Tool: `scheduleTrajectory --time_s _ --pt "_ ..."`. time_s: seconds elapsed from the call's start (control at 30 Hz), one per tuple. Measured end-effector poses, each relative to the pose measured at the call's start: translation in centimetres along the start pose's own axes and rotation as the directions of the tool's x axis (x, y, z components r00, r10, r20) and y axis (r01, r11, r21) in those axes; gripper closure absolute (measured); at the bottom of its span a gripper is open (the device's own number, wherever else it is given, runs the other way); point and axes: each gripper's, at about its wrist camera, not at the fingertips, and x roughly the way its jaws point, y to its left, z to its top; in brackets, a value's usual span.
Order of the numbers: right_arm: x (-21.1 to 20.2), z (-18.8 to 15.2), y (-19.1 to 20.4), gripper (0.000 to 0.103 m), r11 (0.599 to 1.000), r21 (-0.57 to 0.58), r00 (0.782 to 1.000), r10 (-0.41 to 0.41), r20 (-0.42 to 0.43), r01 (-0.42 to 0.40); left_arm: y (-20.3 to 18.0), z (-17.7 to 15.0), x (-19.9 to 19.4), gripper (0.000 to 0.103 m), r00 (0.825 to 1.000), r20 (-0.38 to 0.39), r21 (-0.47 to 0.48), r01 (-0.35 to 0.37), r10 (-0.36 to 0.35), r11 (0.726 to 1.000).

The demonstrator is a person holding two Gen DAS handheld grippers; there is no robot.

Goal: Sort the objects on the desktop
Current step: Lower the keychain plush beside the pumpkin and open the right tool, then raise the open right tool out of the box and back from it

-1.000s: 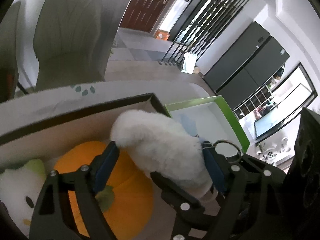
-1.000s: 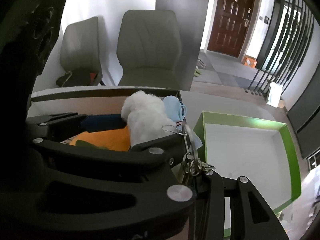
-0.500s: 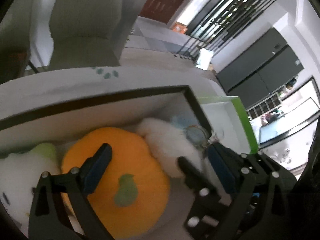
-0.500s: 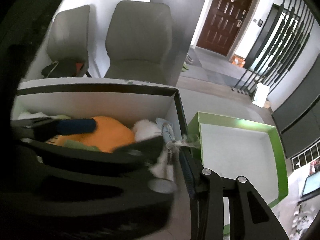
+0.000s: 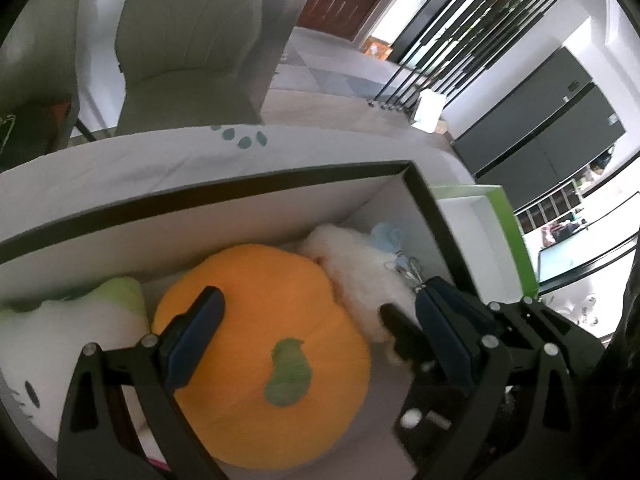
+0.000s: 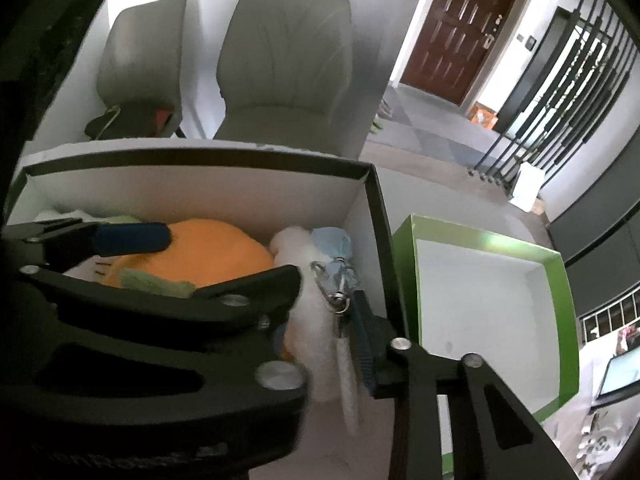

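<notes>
Two boxes on table (image 5: 168, 156): black-rimmed box (image 5: 224, 196), green box (image 6: 560, 304) at its 3 o'clock. Black box holds three plushies: orange pumpkin (image 5: 256, 344), white cat (image 5: 28, 344), white fluffy keychain (image 6: 316, 320). Left claw (image 5: 316, 336) wide open, empty, angled down over the pumpkin. Right claw (image 6: 320, 300) closing on the keychain.

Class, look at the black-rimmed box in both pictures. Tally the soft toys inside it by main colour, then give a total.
Orange toys: 1, the pumpkin plush
White toys: 2, the fluffy white plush and the white plush with green top
Total: 3
</notes>
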Motion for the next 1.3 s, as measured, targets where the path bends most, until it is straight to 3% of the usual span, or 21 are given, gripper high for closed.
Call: scheduleTrajectory --time_s 0.07,0.27,0.47,0.67,0.87,1.1,1.2,1.3 --pt "0.5 0.0 -0.3 0.077 1.000 -0.005 1.000 0.004 -0.017 -0.005 0.1 0.0 -0.1 0.006 1.000 0.000 -0.001 -0.024 0.024 1.000" --pt "1.0 0.4 0.5 0.077 0.998 -0.061 0.997 0.015 -0.071 -0.020 1.3 -0.5 -0.2 0.006 0.994 -0.016 -0.015 -0.111 0.111 0.994" --pt "0.8 0.4 0.7 0.077 0.996 -0.088 0.997 0.005 -0.075 -0.012 1.3 -0.5 -0.2 0.006 0.993 -0.021 -0.005 -0.120 0.120 0.993" --pt "-1.5 -0.1 -1.1 0.076 1.000 -0.007 0.999 0.020 0.036 -0.020 0.7 -0.5 -1.3 0.006 0.995 0.019 0.019 -0.094 0.094 0.995" --pt "-5.0 -0.9 -3.3 0.054 0.994 0.044 0.989 0.090 0.113 -0.095 -0.5 -0.5 -3.1 0.003 0.995 0.075 0.044 -0.067 0.064 0.997" --pt "-7.0 -2.6 -5.0 0.053 0.986 0.067 0.979 0.140 0.150 -0.151 -1.0 -1.3 -5.7 0.000 0.973 0.174 0.095 -0.167 0.149 0.981" --pt "-8.2 -3.0 -6.4 0.053 0.982 0.076 0.973 0.156 0.171 -0.171 -1.2 -1.7 -5.6 0.000 0.974 0.164 0.083 -0.170 0.155 0.982" --pt "-9.3 -3.4 -7.1 0.053 0.977 0.087 0.966 0.175 0.188 -0.194 -2.1 -2.2 -5.7 0.000 0.964 0.170 0.094 -0.225 0.207 0.970"
